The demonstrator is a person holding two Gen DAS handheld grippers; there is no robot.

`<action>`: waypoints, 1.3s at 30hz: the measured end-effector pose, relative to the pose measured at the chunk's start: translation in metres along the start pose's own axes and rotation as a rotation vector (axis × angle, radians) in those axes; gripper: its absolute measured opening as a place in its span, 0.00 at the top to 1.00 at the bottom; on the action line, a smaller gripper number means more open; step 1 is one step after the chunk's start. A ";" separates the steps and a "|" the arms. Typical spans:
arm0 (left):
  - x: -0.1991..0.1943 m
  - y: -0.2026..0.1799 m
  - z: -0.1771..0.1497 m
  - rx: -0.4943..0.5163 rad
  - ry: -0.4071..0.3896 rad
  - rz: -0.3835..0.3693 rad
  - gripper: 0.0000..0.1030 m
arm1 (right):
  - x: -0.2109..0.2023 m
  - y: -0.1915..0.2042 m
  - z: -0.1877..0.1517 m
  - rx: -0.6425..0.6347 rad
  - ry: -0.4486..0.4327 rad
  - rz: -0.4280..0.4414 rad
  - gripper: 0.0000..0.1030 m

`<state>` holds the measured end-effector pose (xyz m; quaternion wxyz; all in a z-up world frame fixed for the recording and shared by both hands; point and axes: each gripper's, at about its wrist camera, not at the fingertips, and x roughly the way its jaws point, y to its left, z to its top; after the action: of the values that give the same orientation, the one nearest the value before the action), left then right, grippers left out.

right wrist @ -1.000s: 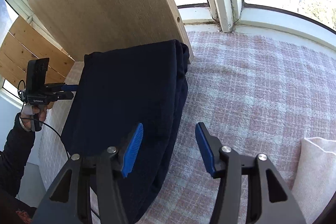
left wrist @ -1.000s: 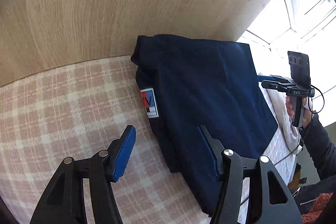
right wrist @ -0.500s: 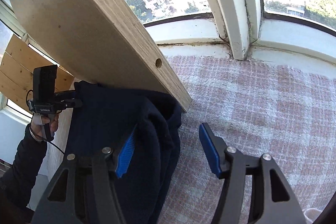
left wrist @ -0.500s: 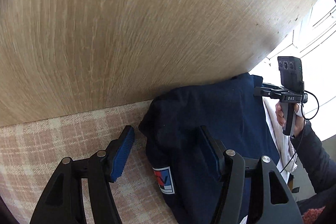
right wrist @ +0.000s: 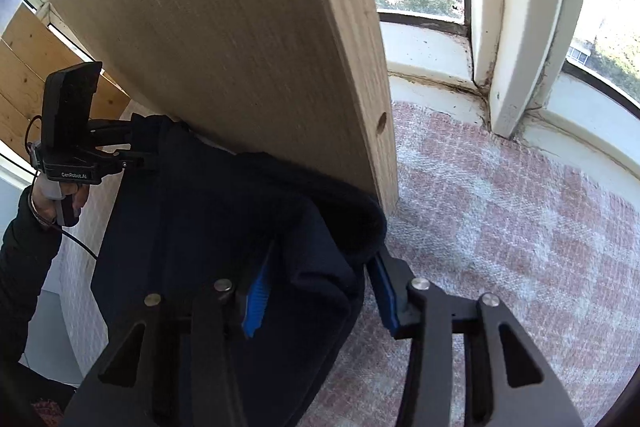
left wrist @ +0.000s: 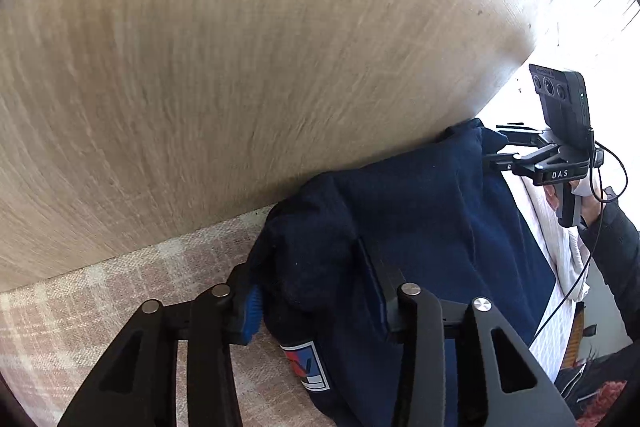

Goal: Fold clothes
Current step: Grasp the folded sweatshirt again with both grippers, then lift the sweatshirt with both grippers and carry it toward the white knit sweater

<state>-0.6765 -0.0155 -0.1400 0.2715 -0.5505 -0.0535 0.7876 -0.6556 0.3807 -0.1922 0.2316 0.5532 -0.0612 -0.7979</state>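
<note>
The left gripper (left wrist: 316, 291) is closing on a bunched corner of the navy garment (left wrist: 432, 227), and the right gripper (right wrist: 320, 291) on the opposite corner. The cloth hides their inner pads. The garment lies against the wooden board (right wrist: 224, 39), its far edge tucked out of sight

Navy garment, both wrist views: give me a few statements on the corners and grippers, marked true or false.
1. The navy garment lies on a checked cover. True.
2. The left gripper has garment cloth between its closing jaws. True.
3. The right gripper hangs over bare cover with nothing between its jaws. False: a garment corner sits between its closing jaws.
4. The garment's far edge meets a wooden board. True.
5. The garment's label is plain green. False: it is red, white and blue.
</note>
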 end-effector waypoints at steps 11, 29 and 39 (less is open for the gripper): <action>-0.003 -0.006 0.001 0.023 -0.034 -0.009 0.80 | -0.011 0.020 -0.004 -0.075 -0.038 -0.003 0.86; -0.090 -0.040 -0.036 0.150 -0.192 -0.039 0.87 | -0.078 0.073 -0.034 -0.180 -0.190 0.038 0.86; -0.094 -0.103 -0.087 0.218 -0.189 -0.050 0.87 | -0.110 0.123 -0.097 -0.279 -0.206 0.009 0.86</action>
<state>-0.5373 0.0076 -0.0558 0.3430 -0.4396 -0.0065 0.8301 -0.4988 0.3349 -0.0918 0.3023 0.4309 0.0240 -0.8499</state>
